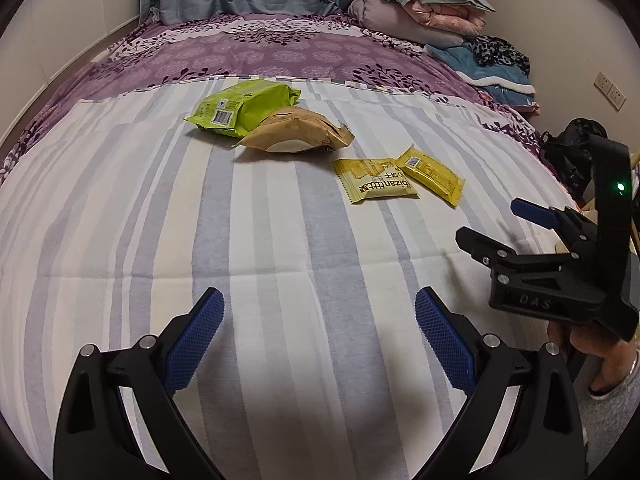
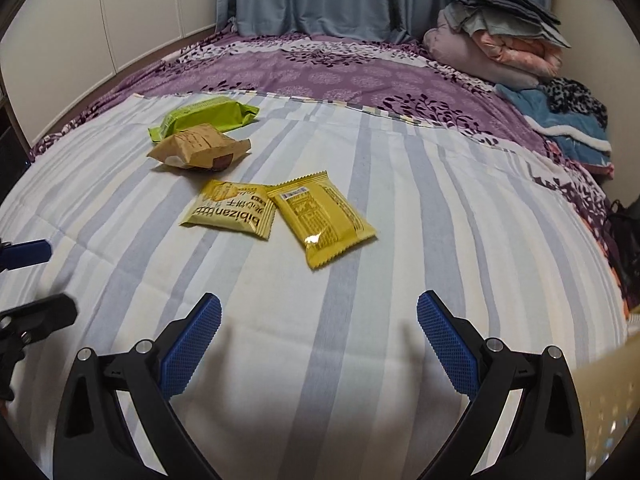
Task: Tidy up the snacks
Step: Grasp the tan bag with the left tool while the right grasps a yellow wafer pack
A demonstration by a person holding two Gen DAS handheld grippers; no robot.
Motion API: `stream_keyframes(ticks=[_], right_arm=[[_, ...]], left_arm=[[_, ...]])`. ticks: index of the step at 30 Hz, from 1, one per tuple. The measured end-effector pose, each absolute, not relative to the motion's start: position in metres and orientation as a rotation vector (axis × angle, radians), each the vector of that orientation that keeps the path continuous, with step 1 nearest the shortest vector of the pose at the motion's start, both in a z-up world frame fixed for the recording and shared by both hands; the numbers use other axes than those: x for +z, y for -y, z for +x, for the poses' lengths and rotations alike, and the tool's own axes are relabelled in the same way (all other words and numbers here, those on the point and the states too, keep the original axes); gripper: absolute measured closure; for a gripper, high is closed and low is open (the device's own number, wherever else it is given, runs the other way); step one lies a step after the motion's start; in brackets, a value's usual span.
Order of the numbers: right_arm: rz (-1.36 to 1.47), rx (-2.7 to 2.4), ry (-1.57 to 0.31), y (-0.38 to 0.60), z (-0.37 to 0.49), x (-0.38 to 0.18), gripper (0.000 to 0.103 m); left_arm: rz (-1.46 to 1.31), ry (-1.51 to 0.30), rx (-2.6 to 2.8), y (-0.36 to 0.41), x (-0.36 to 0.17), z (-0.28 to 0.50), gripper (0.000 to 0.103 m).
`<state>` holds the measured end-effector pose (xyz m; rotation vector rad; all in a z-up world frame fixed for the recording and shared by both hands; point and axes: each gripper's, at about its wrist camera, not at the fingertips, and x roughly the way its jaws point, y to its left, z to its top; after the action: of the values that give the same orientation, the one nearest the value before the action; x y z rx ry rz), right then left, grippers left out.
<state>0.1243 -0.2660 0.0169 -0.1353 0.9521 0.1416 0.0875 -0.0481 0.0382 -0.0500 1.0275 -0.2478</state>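
Several snack packs lie on a striped cloth [image 1: 280, 240] spread over a bed. A green pack [image 1: 244, 108] [image 2: 208, 118] sits farthest back, and a brown pack [image 1: 298, 132] [image 2: 200, 148] leans on it. Two yellow packs lie side by side nearer: one face up [image 1: 376, 184] [image 2: 232, 210], the other with its barcode up [image 1: 434, 174] [image 2: 322, 220]. My left gripper [image 1: 320, 308] is open and empty, low over the cloth well short of the packs. My right gripper [image 2: 319, 312] [image 1: 486, 224] is open and empty too, just short of the yellow packs.
Folded quilts [image 1: 420, 4] [image 2: 500, 36] and a blue blanket [image 1: 496, 72] are piled at the bed's far right corner. A purple floral bedspread [image 2: 320, 76] covers the far bed. A pale perforated basket [image 2: 604, 408] shows at the right. A hand [image 1: 592, 348] holds the right gripper.
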Motion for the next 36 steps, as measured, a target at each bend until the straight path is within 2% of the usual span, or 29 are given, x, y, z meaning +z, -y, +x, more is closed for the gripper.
stream_keyframes(ticks=[14,19,27,32,36], right_arm=[[-0.149,0.142,-1.008,0.262,0.198,0.008,0.006],[-0.162,0.162,-1.04,0.257,0.209,-0.002,0.019],[-0.106,0.193,-1.024,0.258,0.209,-0.003,0.03],[-0.108,0.201,-1.014,0.254,0.204,-0.001,0.047],[-0.092,0.184,-1.003,0.254,0.198,0.0,0.051]], left_arm=[[-0.079,-1.028,-0.214,0.026,0.036,0.096,0.005],[-0.089,-1.021,-0.191,0.015,0.039,0.106,0.005],[-0.091,-0.972,-0.18,0.01,0.057,0.128,0.005],[-0.091,-0.957,-0.173,0.012,0.063,0.148,0.005],[-0.102,-0.962,-0.173,0.016,0.063,0.166,0.005]])
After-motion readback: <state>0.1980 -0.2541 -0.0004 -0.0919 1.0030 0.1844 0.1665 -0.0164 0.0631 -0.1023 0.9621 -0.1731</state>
